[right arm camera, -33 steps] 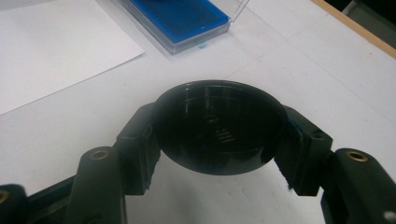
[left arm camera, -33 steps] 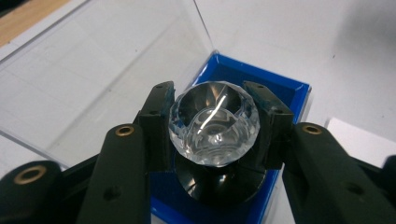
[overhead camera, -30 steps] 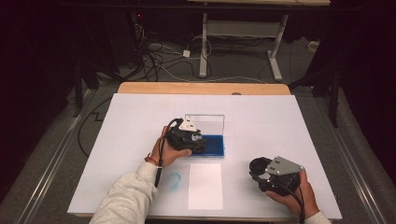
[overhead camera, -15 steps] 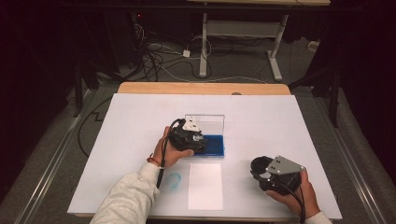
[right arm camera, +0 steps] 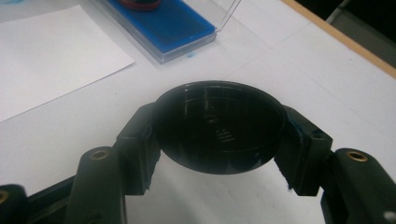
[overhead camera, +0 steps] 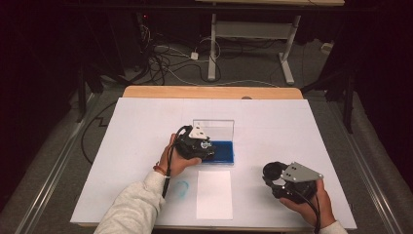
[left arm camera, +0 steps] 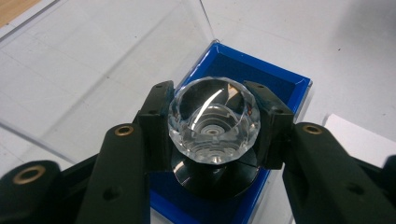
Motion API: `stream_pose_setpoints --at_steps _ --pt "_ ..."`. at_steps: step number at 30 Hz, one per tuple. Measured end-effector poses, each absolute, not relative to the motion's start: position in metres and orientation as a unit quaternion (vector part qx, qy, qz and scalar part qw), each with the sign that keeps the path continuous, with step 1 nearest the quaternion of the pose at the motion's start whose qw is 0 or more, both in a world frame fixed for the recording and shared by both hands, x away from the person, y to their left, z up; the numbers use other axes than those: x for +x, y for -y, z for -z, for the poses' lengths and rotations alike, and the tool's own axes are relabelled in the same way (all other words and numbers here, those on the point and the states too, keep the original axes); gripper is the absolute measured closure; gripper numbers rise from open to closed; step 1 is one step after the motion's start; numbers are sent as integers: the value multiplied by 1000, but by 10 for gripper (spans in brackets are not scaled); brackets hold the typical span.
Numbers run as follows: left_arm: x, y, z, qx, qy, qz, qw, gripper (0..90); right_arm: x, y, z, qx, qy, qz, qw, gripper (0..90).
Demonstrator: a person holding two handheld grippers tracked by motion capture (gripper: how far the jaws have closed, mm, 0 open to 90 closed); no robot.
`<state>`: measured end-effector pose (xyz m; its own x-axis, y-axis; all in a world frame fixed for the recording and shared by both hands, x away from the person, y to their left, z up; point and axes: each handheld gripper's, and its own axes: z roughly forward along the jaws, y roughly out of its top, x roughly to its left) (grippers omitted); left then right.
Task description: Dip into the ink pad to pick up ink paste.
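left gripper, clamped on a clear-knobbed stamp, has stayed over the blue ink pad; inking likely continues. right gripper grips a black cap.

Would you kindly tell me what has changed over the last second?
Nothing visibly moved. The left tongs still grip the clear stamp over the blue ink pad; the right tongs still hold the black cap near the white paper.
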<state>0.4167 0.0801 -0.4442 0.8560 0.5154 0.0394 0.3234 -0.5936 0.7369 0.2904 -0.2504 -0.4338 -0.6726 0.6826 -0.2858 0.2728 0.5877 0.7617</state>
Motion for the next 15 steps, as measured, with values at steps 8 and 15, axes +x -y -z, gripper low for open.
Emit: stream_pose_setpoints --at_steps 8,15 --pt "417 -79 445 883 -238 -126 385 546 290 252 433 281 -842 -358 288 389" --pt "417 -72 439 896 -222 -133 360 546 289 254 431 294 -828 -368 303 389"
